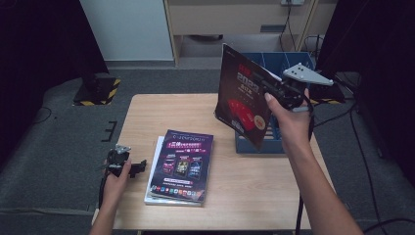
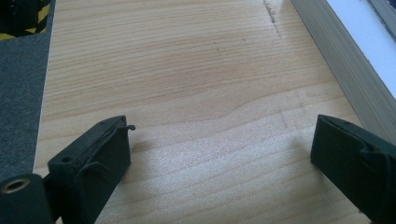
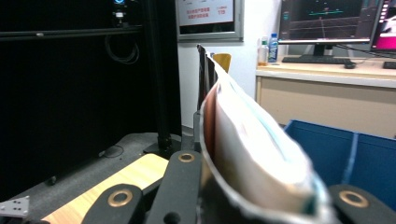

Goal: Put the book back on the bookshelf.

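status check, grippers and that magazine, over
Right gripper shut on red magazine, held above blue bin. Left gripper open, idle on table. Nothing blocking the bin.

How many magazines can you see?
3, maybe more hidden. One magazine is held up in the right claw over the blue bin. Two lie stacked on the table: a purple one on a white one.

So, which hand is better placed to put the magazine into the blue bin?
Right. The right gripper already clamps the magazine beside the blue bin; the left gripper rests open near the stack.
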Demonstrator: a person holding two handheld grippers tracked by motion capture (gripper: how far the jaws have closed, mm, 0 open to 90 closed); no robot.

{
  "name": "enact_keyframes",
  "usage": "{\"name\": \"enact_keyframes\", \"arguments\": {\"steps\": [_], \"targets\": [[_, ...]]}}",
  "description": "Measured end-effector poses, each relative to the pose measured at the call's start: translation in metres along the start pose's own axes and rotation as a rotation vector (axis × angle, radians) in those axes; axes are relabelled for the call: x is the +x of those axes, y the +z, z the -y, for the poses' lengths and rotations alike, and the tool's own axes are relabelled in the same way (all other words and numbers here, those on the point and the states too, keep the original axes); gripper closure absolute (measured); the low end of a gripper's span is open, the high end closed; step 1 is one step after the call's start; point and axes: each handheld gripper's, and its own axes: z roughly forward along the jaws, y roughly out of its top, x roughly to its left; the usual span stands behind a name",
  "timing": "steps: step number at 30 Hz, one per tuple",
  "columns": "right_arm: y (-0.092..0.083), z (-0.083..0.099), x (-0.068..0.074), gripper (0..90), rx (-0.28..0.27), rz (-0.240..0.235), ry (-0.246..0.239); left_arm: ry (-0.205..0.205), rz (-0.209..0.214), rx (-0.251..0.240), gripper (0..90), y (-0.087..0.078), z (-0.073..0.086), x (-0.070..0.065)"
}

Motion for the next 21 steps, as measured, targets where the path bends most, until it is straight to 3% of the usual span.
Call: {"name": "enact_keyframes", "arguments": {"steps": [10, 21], "targets": [[-0.014, -0.003, -0.016, 86.6, -0.007, 0.084, 0.008, 0.0, 0.006, -0.002, 1.7, 0.001, 0.001, -0.001], [-0.022, -0.002, -0.026, 86.6, 0.008, 0.121, 0.007, 0.006, 0.013, -0.011, 0.0, 0.002, 0.002, -0.003]]}}
